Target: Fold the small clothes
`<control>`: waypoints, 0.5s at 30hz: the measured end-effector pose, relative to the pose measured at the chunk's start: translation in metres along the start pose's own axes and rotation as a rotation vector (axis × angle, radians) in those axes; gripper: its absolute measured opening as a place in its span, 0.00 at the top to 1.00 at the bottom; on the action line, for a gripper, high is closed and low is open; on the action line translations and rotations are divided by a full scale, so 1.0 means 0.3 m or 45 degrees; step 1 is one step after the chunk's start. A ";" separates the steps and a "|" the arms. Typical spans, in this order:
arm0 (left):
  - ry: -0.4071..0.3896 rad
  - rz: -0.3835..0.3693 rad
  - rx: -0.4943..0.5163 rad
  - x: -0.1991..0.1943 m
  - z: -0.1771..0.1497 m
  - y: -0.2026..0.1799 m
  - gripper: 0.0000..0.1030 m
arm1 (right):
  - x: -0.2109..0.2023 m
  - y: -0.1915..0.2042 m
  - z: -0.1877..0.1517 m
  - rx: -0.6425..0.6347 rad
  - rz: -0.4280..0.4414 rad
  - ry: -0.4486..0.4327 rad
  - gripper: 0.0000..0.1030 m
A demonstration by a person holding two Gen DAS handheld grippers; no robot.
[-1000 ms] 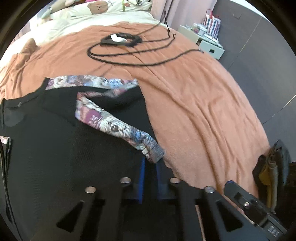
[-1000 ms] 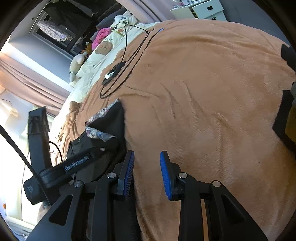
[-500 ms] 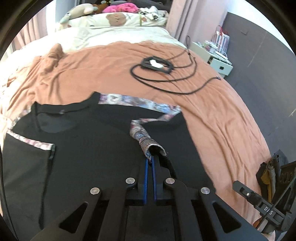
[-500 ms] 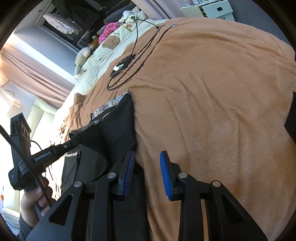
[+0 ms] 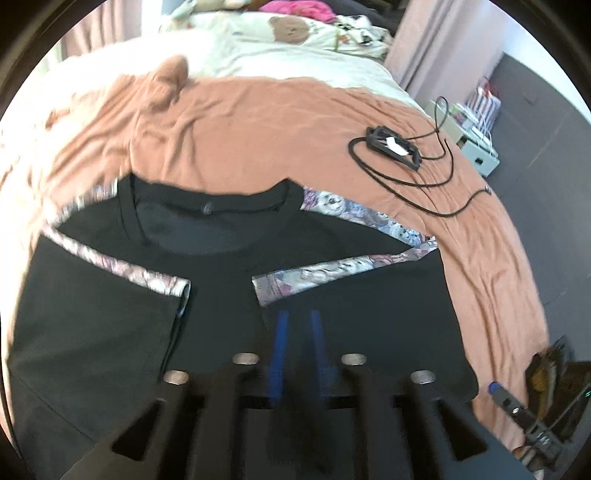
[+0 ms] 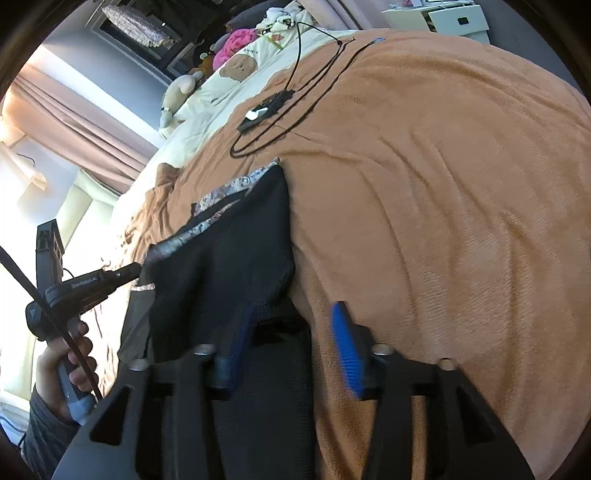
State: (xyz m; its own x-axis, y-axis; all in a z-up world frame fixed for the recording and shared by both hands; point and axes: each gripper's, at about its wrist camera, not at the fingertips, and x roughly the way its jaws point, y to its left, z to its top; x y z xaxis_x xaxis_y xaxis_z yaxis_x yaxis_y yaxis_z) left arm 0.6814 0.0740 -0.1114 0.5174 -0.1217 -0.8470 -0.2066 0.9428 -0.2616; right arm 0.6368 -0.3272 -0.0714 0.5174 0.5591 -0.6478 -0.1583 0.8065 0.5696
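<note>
A black T-shirt (image 5: pixel 229 258) with floral-trimmed sleeves lies flat on the orange blanket (image 5: pixel 258 122), collar away from me. Both sleeves are folded in over the body; the right sleeve's floral cuff (image 5: pixel 295 284) lies just beyond my left gripper (image 5: pixel 298 317), which is open a little and empty above the shirt. In the right wrist view the shirt's side (image 6: pixel 236 258) lies left of center. My right gripper (image 6: pixel 291 314) is open, low at the shirt's lower right corner, with black fabric between its fingers. The left gripper's handle (image 6: pixel 85 284) shows at the left.
A black device with coiled cable (image 5: pixel 395 147) lies on the blanket at the far right; it also shows in the right wrist view (image 6: pixel 266 110). Cream bedding with plush toys (image 5: pixel 288 33) is at the head of the bed. A white nightstand (image 5: pixel 476 147) stands at the right.
My left gripper let go of the floral sleeve, which now lies folded over the shirt, and opened slightly while pulling back. My right gripper opened wider at the shirt's corner.
</note>
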 end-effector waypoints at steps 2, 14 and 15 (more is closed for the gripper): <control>-0.010 -0.004 -0.031 0.005 -0.018 0.029 0.44 | 0.009 0.003 0.003 -0.011 -0.001 0.005 0.47; 0.184 -0.037 -0.016 0.161 -0.117 0.028 0.45 | 0.076 0.090 -0.028 -0.201 -0.044 0.066 0.49; 0.199 -0.040 -0.011 0.172 -0.126 0.023 0.47 | 0.081 0.094 -0.027 -0.217 -0.050 0.074 0.51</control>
State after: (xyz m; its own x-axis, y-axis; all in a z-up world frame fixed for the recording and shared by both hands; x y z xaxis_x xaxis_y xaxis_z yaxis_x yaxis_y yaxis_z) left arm 0.6754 0.0625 -0.1744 0.3883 -0.1986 -0.8999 -0.1999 0.9351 -0.2927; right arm 0.6380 -0.2893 -0.0752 0.4773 0.5328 -0.6988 -0.2815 0.8460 0.4528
